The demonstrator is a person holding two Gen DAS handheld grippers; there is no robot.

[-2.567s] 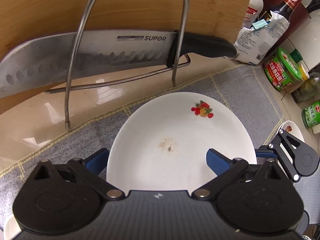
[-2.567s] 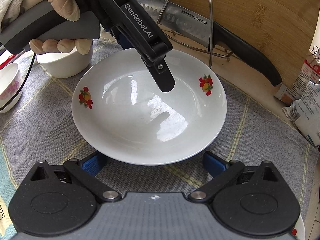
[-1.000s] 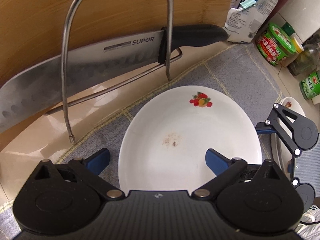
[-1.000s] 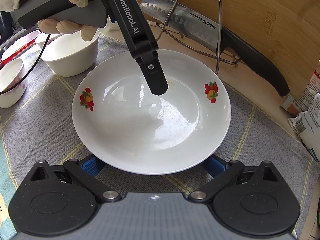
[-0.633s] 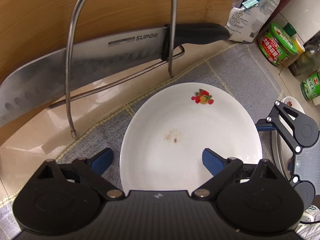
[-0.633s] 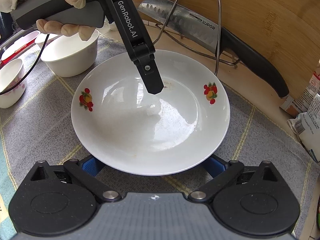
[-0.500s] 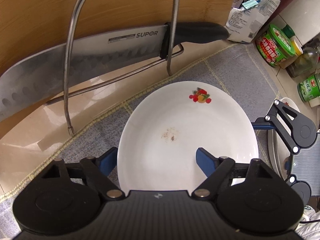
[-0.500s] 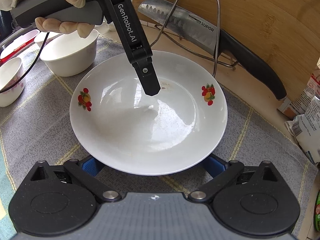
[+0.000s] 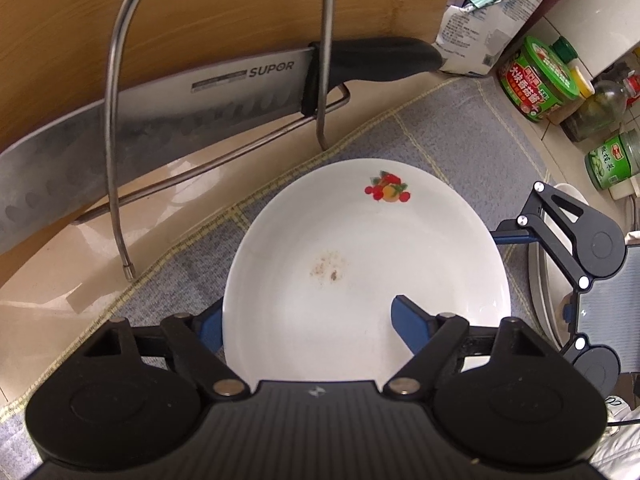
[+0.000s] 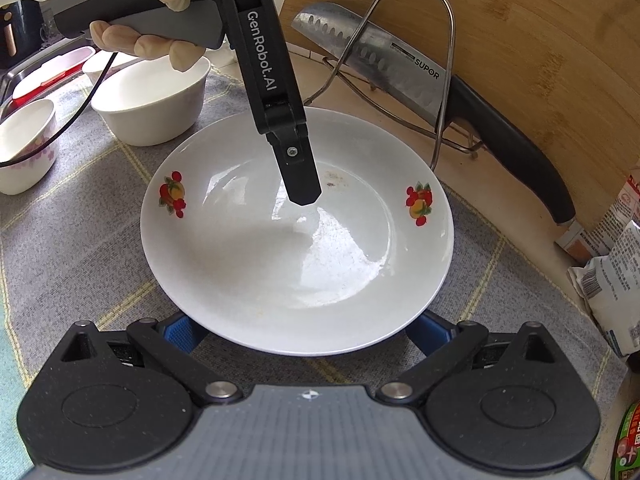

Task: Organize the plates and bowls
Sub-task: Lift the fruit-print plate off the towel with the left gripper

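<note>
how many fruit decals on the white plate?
2 visible on the white plate: one decal on the left inner rim, the other decal on the right. None seems hidden.

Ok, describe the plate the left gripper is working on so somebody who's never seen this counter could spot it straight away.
Find the big wooden cutting board with a knife in a wire rack before it. In front, on the grey cloth, lies the plate: wide, shallow, white. Unlike the plain white bowl beside it, it carries red fruit prints.

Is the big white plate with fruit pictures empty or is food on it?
Empty: the plate holds no food, only a small brown stain near its middle.
</note>
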